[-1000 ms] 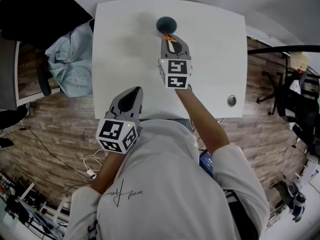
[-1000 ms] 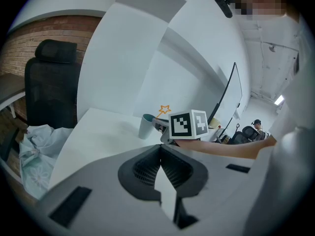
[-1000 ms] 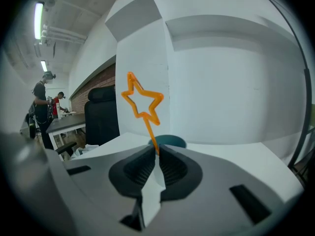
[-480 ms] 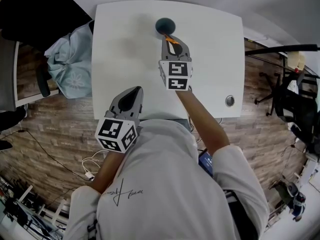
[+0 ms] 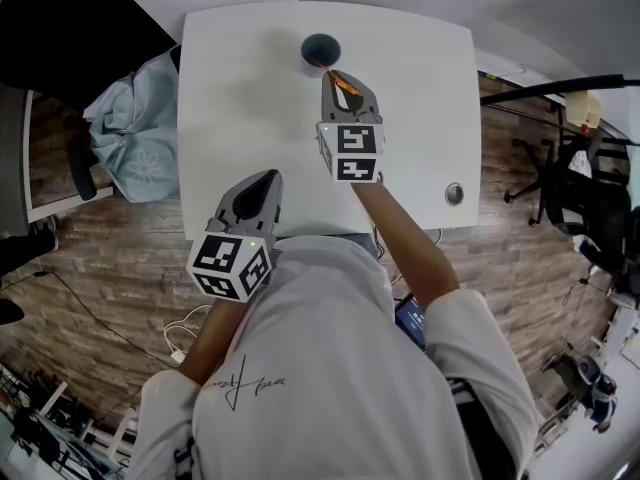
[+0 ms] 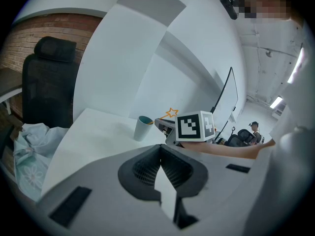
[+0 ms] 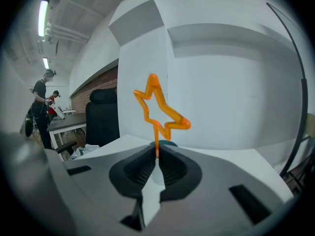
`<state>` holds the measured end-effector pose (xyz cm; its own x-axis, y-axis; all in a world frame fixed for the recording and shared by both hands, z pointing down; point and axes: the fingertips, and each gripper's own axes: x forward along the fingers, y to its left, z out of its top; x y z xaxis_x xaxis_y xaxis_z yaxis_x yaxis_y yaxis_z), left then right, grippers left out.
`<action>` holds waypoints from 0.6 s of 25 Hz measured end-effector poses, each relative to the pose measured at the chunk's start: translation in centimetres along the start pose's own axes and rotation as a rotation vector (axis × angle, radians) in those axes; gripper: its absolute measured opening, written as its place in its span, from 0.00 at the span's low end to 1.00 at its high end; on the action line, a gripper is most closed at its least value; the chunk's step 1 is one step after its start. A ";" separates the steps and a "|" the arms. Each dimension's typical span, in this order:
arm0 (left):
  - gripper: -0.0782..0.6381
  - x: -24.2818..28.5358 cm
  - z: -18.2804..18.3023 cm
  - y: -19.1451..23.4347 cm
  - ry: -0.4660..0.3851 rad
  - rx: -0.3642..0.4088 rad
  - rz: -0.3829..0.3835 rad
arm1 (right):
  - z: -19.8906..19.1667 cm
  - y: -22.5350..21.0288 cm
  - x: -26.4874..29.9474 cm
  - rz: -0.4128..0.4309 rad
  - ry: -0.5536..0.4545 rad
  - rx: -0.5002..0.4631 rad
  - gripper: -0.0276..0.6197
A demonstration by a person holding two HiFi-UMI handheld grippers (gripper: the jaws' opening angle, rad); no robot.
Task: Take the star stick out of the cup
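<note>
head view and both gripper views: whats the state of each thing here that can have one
orange star-topped stick: clamped by its stem, star end up, lower end by the cup's rim
pale cup with teal inside: upright on the white table
right gripper: shut on the stick
left gripper: shut, nothing in it

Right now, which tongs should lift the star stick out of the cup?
The right. The right tongs pinch the star stick by its stem, just beside the cup. The left tongs are shut on nothing, back at the table's near edge.
</note>
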<state>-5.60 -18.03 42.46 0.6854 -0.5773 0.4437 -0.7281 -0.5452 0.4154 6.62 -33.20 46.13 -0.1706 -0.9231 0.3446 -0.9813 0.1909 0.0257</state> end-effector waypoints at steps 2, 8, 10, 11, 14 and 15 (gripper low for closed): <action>0.12 0.0 0.0 -0.1 -0.002 0.002 -0.004 | 0.2 -0.1 -0.3 -0.002 -0.003 0.001 0.08; 0.12 -0.3 -0.1 -0.3 -0.010 0.003 -0.015 | 0.7 -0.3 -1.7 -0.008 -0.006 -0.003 0.08; 0.12 -0.3 -0.1 -0.5 -0.012 0.003 -0.019 | 0.9 -0.5 -2.3 -0.012 -0.005 -0.004 0.08; 0.12 -0.3 -0.1 -0.5 -0.013 0.003 -0.021 | 1.0 -0.6 -2.5 -0.013 -0.006 -0.003 0.08; 0.12 -0.3 -0.1 -0.7 -0.017 0.003 -0.026 | 1.4 -0.8 -3.1 -0.017 -0.012 0.001 0.08; 0.12 -0.3 -0.1 -0.8 -0.019 0.004 -0.028 | 1.5 -0.8 -3.4 -0.018 -0.013 0.001 0.08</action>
<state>-5.26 -17.38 42.10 0.7057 -0.5729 0.4168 -0.7085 -0.5636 0.4247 7.84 -30.74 43.58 -0.1543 -0.9305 0.3323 -0.9843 0.1740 0.0303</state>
